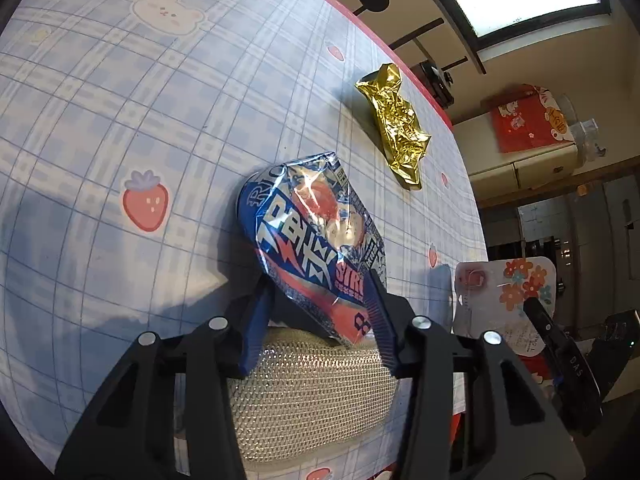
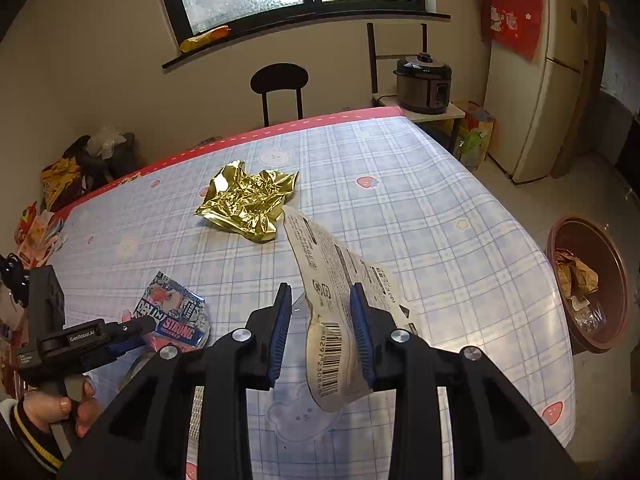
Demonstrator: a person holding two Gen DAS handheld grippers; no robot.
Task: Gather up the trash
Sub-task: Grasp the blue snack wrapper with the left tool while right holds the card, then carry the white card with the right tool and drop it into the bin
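My left gripper [image 1: 320, 304] is shut on a crushed blue and red can [image 1: 316, 236], held just above the checked tablecloth [image 1: 120, 120]; it also shows in the right wrist view [image 2: 176, 316]. A crumpled gold foil wrapper [image 1: 396, 124] lies beyond it near the table's far edge, and shows in the right wrist view [image 2: 250, 200]. My right gripper [image 2: 322, 320] stands wide apart around a white paper wrapper with a barcode [image 2: 332, 300], which hangs against its right finger only, above the table.
A silver mesh pad [image 1: 308, 396] lies under the left gripper. A brown bin [image 2: 588, 284] with trash in it stands on the floor right of the table. A black chair [image 2: 280, 84], a rice cooker [image 2: 424, 80] and a fridge [image 2: 536, 80] stand beyond the table.
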